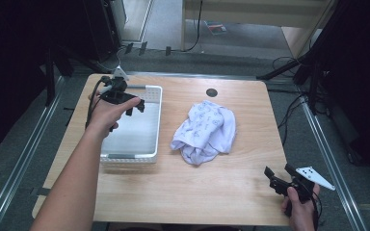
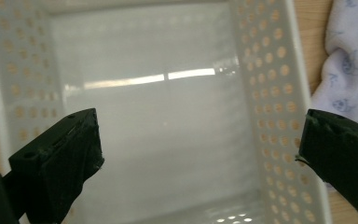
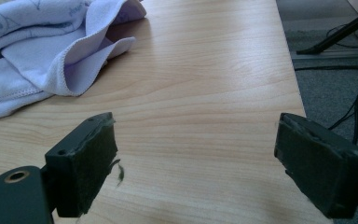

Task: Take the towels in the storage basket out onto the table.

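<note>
Cloth (image 1: 204,131): a crumpled white piece with a faint blue print, lying in a loose heap on the bare wood of the table (image 1: 192,192), just right of centre. It sits beside the white perforated basket (image 1: 155,126) but apart from it, with a strip of table between the two. Nothing grips or touches the cloth.

Left tongs (image 1: 134,106): held above the basket's far end, pointing down into it. In the left gripper view the jaws stand wide apart with nothing between them, and the basket floor (image 2: 168,121) below them is bare. The cloth's edge (image 2: 349,60) shows beyond the basket's side wall.

Right tongs (image 1: 278,179): held low near the table's near right corner, well apart from the cloth. In the right gripper view the jaws are spread wide and hold nothing; the hemmed edge of the cloth (image 3: 42,60) lies ahead and to the left.

Progress, as judged from this layout: the work appears to be placing the cloth in the basket, and it is at its start. No grasp is made, and the basket holds nothing. Remaining steps: approach the cloth, close on a fold, lift, carry over the rim, release inside.
</note>
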Action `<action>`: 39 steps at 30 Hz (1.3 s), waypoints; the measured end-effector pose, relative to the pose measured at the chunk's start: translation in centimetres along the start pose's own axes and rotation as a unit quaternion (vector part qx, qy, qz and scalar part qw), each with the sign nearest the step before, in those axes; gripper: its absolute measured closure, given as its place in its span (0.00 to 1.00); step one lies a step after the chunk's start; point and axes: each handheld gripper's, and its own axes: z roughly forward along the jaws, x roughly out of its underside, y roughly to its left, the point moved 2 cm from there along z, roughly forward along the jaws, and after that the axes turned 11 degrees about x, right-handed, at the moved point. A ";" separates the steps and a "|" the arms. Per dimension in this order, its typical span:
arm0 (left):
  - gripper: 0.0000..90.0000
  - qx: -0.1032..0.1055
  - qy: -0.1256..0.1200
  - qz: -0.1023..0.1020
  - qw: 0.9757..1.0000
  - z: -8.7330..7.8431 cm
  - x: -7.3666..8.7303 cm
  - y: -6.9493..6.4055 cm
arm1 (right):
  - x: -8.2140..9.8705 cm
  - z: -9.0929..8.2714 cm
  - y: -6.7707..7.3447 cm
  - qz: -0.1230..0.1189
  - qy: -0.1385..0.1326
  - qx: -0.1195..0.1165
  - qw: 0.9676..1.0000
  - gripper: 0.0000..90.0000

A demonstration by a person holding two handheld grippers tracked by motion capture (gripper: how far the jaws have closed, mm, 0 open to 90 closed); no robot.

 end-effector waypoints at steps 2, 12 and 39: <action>0.00 -0.002 -0.004 -0.006 1.000 -0.6 0.4 1.0 | 0.0 0.0 0.0 0.000 0.001 0.000 1.000 0.14; 0.00 0.008 -0.018 -0.039 0.999 -3.5 2.3 5.2 | 0.0 0.0 0.0 0.001 0.002 0.002 1.000 0.14; 0.00 -0.005 -0.125 -0.049 0.991 -7.0 13.1 9.4 | 0.0 0.0 0.0 0.000 0.002 0.004 1.000 0.14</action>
